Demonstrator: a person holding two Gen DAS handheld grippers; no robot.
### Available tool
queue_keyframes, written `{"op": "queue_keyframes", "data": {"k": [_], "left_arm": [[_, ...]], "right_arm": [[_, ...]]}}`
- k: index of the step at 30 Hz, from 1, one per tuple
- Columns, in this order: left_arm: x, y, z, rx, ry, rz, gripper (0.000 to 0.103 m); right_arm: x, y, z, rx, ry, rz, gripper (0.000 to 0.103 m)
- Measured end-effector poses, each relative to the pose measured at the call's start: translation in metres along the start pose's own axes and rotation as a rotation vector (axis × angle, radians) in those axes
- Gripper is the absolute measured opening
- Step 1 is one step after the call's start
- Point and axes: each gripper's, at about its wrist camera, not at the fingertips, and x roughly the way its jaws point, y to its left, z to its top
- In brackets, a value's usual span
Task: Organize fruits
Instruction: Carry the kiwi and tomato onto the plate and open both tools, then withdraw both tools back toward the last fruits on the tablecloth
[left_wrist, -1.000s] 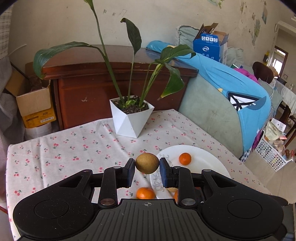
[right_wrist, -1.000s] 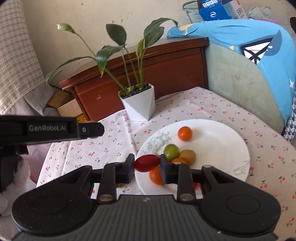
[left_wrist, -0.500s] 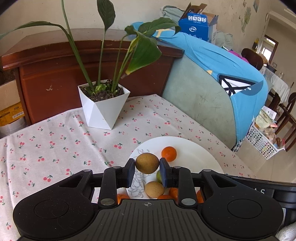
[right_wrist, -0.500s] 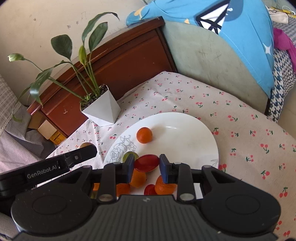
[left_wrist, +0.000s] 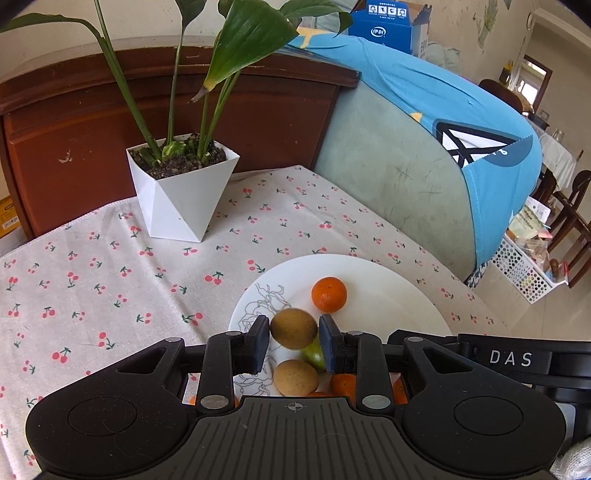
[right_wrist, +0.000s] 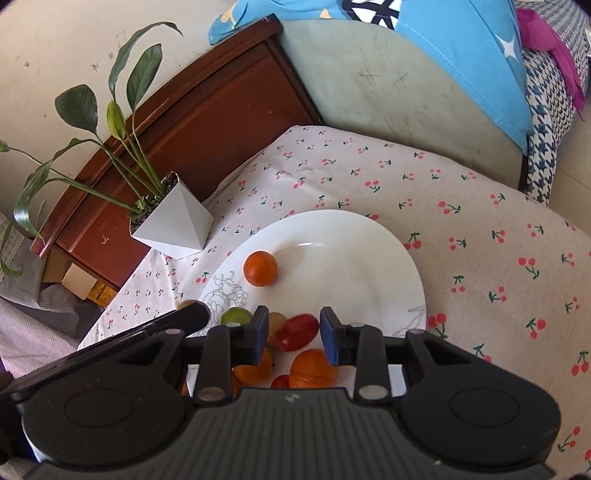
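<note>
Left wrist view showed my left gripper (left_wrist: 294, 341) pinching a brown fruit (left_wrist: 293, 328) above the plate (left_wrist: 388, 295); my right gripper (right_wrist: 293, 336) had spread, red fruit (right_wrist: 297, 331) loose between; tangerine (left_wrist: 328, 294) sat at twelve o'clock; most fruit plated, the brown one left.

The desk cloth (left_wrist: 92, 280) is off-white, sprinkled with small red cherries on green stems. The plate (right_wrist: 351, 258) on it is white with a thin grey line drawing near its rim. On the plate lie a bright orange tangerine (right_wrist: 260, 268), a yellow-green fruit (right_wrist: 235, 316), a glossy red fruit (right_wrist: 297, 331) and a brown kiwi (left_wrist: 295, 377); a second brown kiwi (left_wrist: 293, 328) sits above it. Beyond the plate, the plant pot (left_wrist: 183, 188) is plain white with dark soil and deep green leaves. Behind the pot, the wooden cabinet (left_wrist: 92, 122) is reddish brown. The gripper fingers (left_wrist: 258, 343) are black.
</note>
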Motion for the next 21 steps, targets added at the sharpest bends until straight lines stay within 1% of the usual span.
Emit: {"op": "queue_keyframes", "data": {"k": [2, 4, 9, 13, 21], "left_arm": [[-0.002, 0.0, 0.001, -0.006, -0.008, -0.01, 0.03], [-0.005, -0.002, 0.003, -0.01, -0.015, -0.013, 0.036], [-0.02, -0.001, 0.011, -0.029, -0.046, -0.01, 0.045], [-0.034, 0.006, 0.015, -0.039, -0.071, 0.02, 0.049], [-0.056, 0.03, 0.017, -0.092, -0.09, 0.092, 0.05]], "right_arm": [[-0.002, -0.001, 0.001, 0.012, -0.005, 0.009, 0.032], [-0.003, 0.0, 0.002, 0.012, -0.014, 0.013, 0.032], [-0.006, 0.005, 0.003, -0.01, -0.027, 0.035, 0.032], [-0.006, 0.017, -0.002, -0.074, -0.029, 0.048, 0.032], [-0.005, 0.05, -0.021, -0.264, -0.022, 0.114, 0.032]]}}
